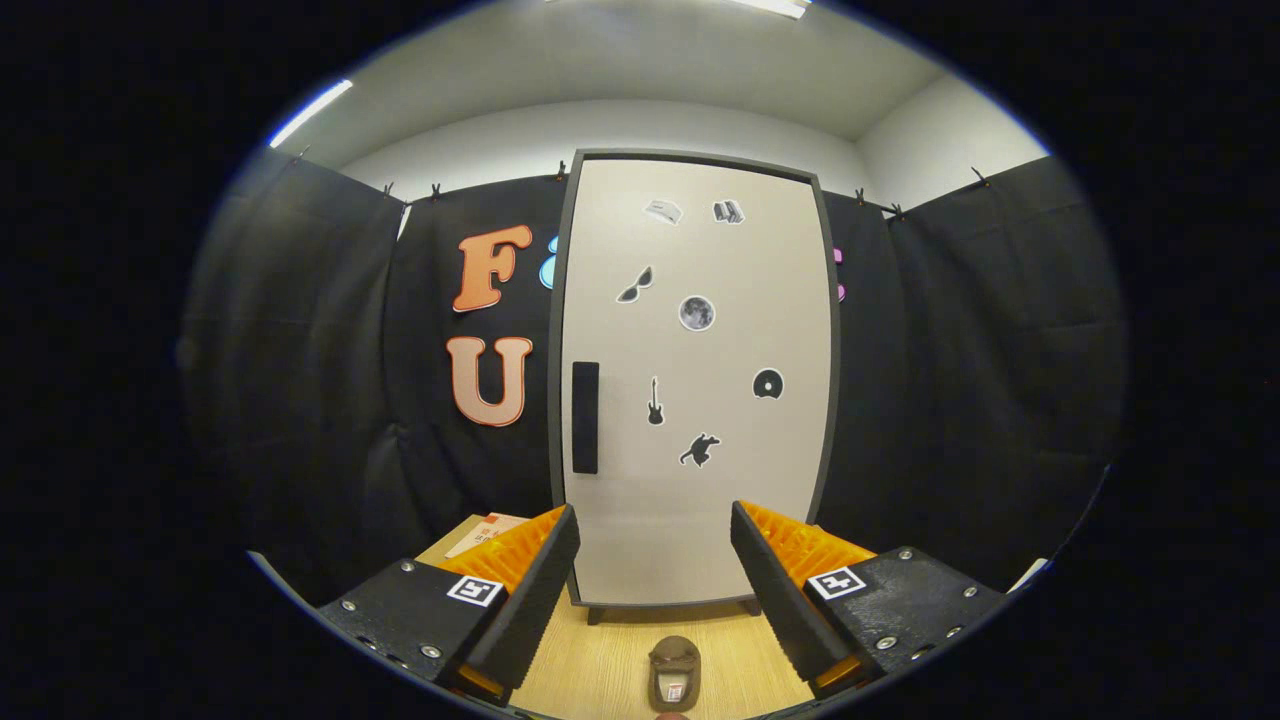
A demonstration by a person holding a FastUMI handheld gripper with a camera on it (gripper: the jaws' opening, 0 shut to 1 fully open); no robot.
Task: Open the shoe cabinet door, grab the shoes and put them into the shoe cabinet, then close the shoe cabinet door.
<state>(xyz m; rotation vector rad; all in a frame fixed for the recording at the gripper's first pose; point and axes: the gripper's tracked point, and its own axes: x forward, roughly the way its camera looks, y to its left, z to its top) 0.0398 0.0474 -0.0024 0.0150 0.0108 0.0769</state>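
The shoe cabinet (695,420) stands upright straight ahead, its pale door shut inside a dark frame and dotted with small stickers. A dark vertical handle (585,417) sits on the door's left side. A brown shoe (674,673) lies on the wooden floor (600,670) in front of the cabinet, low between my fingers and closer to me than the door. My gripper (655,535) is open, nothing between its fingers, well short of the cabinet.
Black cloth walls close in on both sides of the cabinet. A cardboard box (480,535) lies on the floor to the left of the cabinet, partly behind my left finger (525,570). The cabinet stands on short dark feet.
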